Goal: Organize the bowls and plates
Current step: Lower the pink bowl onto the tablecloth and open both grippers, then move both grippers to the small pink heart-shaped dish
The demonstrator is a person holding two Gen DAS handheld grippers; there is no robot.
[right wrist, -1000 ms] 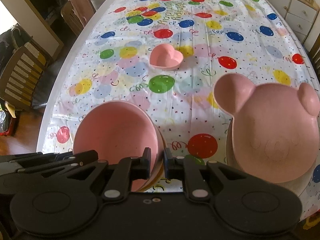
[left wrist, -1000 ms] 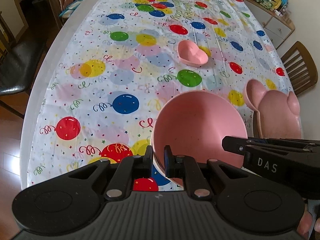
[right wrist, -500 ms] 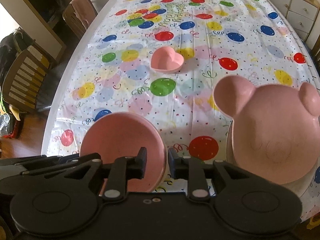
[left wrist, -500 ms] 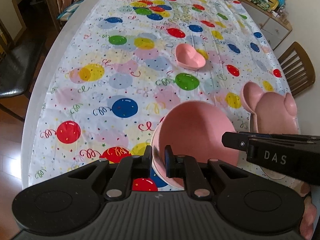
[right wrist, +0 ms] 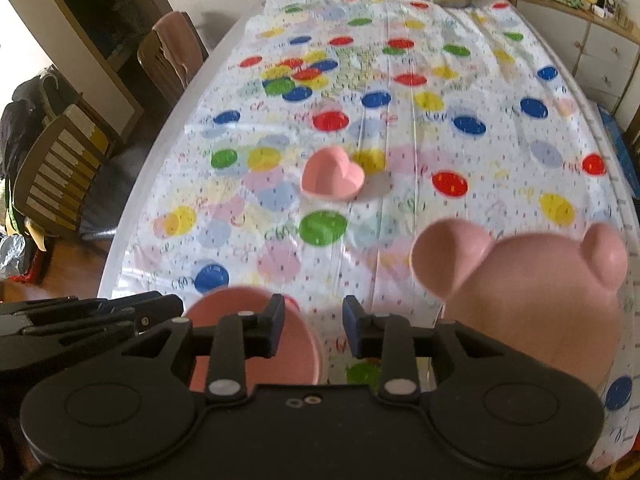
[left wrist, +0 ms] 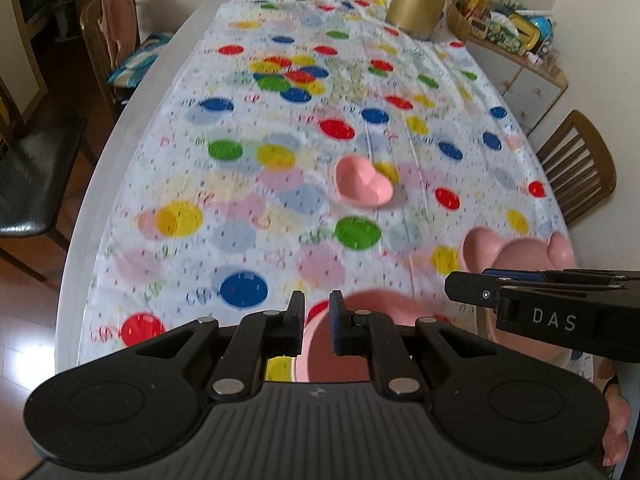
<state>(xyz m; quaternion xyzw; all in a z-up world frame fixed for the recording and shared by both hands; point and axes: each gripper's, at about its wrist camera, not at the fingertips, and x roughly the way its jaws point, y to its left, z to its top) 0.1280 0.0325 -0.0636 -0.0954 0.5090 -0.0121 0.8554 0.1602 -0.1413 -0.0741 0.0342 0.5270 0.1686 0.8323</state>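
Note:
A round pink bowl (left wrist: 384, 304) sits on the balloon tablecloth near the front edge; it also shows in the right wrist view (right wrist: 240, 308). My left gripper (left wrist: 316, 320) is open, its jaws apart over the bowl's left rim without touching it. My right gripper (right wrist: 314, 328) is open and empty, just right of the bowl. A pink bear-shaped plate (right wrist: 532, 296) lies at the right; it shows in the left wrist view (left wrist: 516, 248) behind the right gripper. A small pink heart bowl (right wrist: 332, 178) stands mid-table, also in the left wrist view (left wrist: 362, 186).
A gold jug (left wrist: 416, 0) stands at the table's far end. Wooden chairs stand on the left (right wrist: 60, 168) and on the right (left wrist: 576, 168). A sideboard with clutter (left wrist: 516, 40) is at the back right.
Both grippers have opened and let go of the round bowl's rim. Both have pulled back and up, so the bowl sits lower in view and more of the table shows.

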